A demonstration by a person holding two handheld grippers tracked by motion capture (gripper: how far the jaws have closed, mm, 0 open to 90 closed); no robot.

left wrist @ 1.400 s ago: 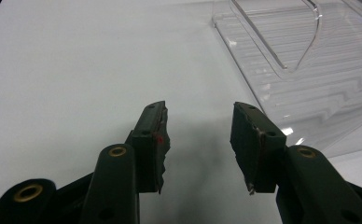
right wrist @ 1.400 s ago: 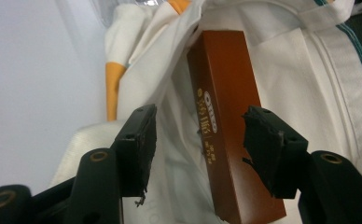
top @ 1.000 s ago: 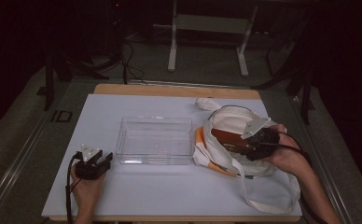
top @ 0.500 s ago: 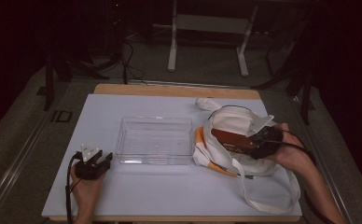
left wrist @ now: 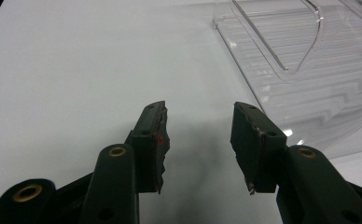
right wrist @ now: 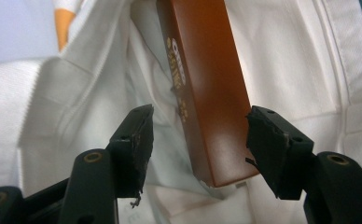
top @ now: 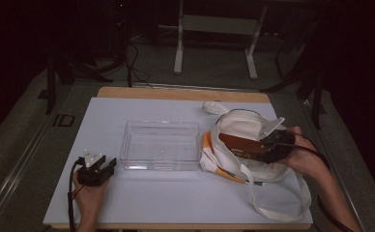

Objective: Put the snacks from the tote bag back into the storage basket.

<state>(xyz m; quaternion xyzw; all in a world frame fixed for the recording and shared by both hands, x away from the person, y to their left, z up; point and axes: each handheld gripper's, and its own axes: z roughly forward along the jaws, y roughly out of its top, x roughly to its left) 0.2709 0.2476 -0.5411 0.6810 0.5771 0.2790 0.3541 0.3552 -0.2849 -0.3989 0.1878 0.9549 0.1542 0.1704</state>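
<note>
White sheet (top: pixel 142 198): covers nearly the whole tabletop, bare and flat toward 7 o'clock.
Wooden tabletop (top: pixel 176 93): a tan strip left uncovered along the far edge, at 12 o'clock.
White frame (top: pixel 178 48): two pale legs with a crossbar, standing on the floor beyond the table at 12 o'clock.
Cables (top: pixel 132 63): dark loops lying on the floor at 11 o'clock.
"ID" mark (top: pixel 63 120): on the floor just beside the table at 10 o'clock.
Dark stands (top: pixel 316 92): possibly tripod legs, at 2 o'clock; too dim to tell.
Floor (top: pixel 11 145): grey.
</note>
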